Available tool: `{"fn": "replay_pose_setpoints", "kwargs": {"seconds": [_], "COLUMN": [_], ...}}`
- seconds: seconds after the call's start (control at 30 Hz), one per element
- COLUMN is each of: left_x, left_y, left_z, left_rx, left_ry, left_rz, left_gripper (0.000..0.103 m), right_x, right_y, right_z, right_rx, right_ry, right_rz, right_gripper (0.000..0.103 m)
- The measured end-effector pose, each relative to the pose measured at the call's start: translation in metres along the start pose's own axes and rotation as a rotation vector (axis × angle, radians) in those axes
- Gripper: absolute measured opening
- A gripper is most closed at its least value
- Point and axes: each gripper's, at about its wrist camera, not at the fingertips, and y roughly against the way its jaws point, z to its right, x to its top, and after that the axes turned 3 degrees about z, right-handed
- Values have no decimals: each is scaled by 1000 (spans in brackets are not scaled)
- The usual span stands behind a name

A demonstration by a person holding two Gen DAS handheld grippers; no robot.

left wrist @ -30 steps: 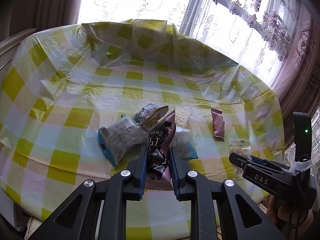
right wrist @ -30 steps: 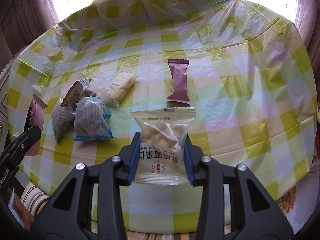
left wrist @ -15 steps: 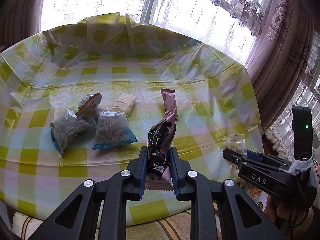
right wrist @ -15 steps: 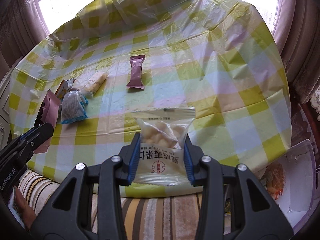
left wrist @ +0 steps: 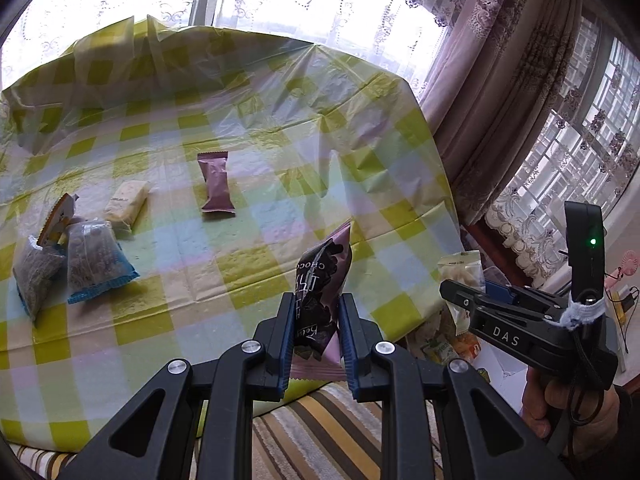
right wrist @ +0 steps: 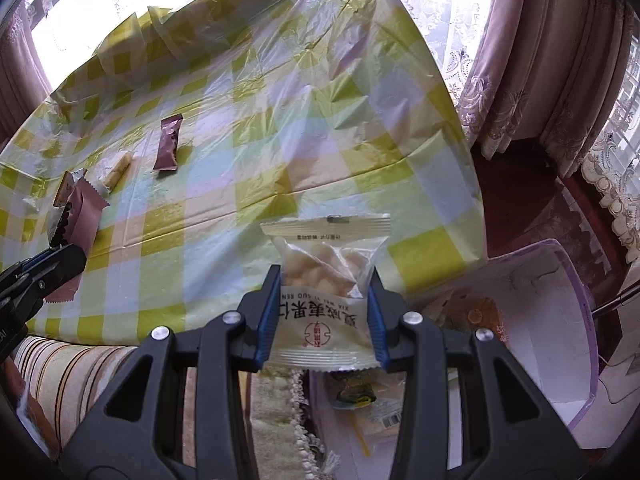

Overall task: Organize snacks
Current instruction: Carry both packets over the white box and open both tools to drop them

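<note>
My left gripper point(left wrist: 314, 332) is shut on a pink and black chocolate packet point(left wrist: 320, 284), held upright over the table's near right corner. My right gripper point(right wrist: 324, 312) is shut on a clear white packet of pale nuts point(right wrist: 326, 280), held past the table's right edge, above a white box with a lilac rim point(right wrist: 576, 280). On the checked tablecloth point(left wrist: 240, 248) lie a mauve bar point(left wrist: 216, 186), a pale yellow packet point(left wrist: 126, 202) and two grey bags with blue edges point(left wrist: 94, 258). The right gripper point(left wrist: 460, 300) also shows at the right of the left wrist view.
An orange and white packet point(left wrist: 58, 220) leans on the grey bags. Snack packets point(right wrist: 354, 392) lie inside the white box. A striped cushion point(right wrist: 76, 376) runs along the table's near side. Curtains point(left wrist: 500, 100) and windows stand behind and to the right.
Both grippers have swung right with their packets, from over the table's middle to its right edge. The white box has come into the right wrist view.
</note>
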Motion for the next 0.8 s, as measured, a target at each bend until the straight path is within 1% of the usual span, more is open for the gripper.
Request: {"fn": "replay_pose_setpoints", "kwargs": {"seconds": [0.23, 0.33, 0.53, 0.67, 0.73, 0.77, 0.8], "left_x": [-3, -9, -22, -33, -41, -44, -46], "left_y": [-23, -32, -40, -42, -43, -44, -44], "left_z": [51, 73, 113, 137, 148, 152, 155], "left_rx": [-131, -204, -307, -412, -487, -504, -495], "left_ry": [-94, -129, -213, -266, -296, -309, -324], "left_rz": [-90, -144, -226, -294, -344, -362, -368], "left_gripper": [22, 22, 22, 23, 26, 28, 36], "right_x": [-8, -15, -33, -45, -50, -51, -53], "right_y": [13, 18, 22, 26, 30, 31, 32], "right_z": [61, 84, 119, 136, 142, 145, 147], "right_rx": [-111, -151, -220, -252, -259, -265, -272], "right_ry": [-54, -78, -124, -155, -168, -173, -180], "right_rz": [-3, -15, -54, -81, -89, -91, -94], "right_gripper": [43, 43, 44, 45, 46, 46, 47]}}
